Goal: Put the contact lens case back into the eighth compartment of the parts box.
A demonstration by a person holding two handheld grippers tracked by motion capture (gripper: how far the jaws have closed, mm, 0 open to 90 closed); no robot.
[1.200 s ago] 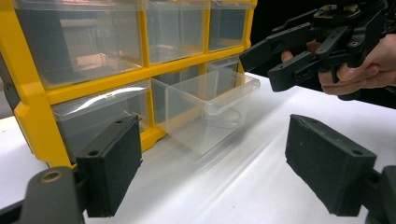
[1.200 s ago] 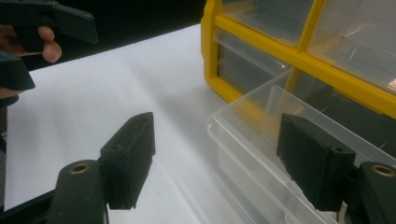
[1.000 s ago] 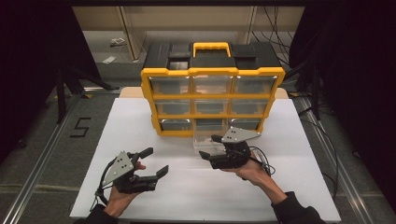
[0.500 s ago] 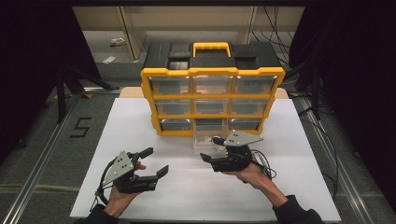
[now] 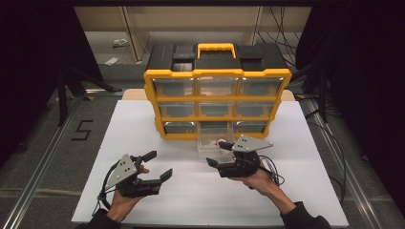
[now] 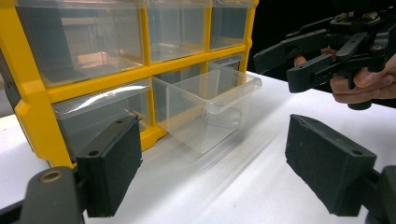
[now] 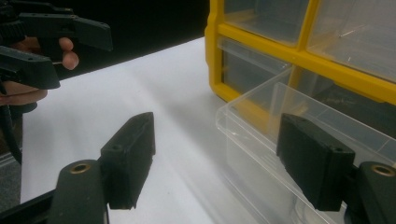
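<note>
Both tongs, left and right, gape empty.

The box of drawers is yellow with a black top, and its drawers are see-through. The pulled-out drawer is clear too. The table is white, and both grippers are black.

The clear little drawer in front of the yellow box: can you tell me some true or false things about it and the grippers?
1. The clear drawer is pulled out of the yellow organizer and sits on the white table. True.
2. The right gripper squeezes the drawer. False: its fingers stand open, beside the drawer.
3. The left gripper is open and holds nothing. True.
4. The organizer lies flat on its back. False: it stands upright, handle on top.
5. The drawer came from the top row. False: the bottom middle slot is open.
</note>
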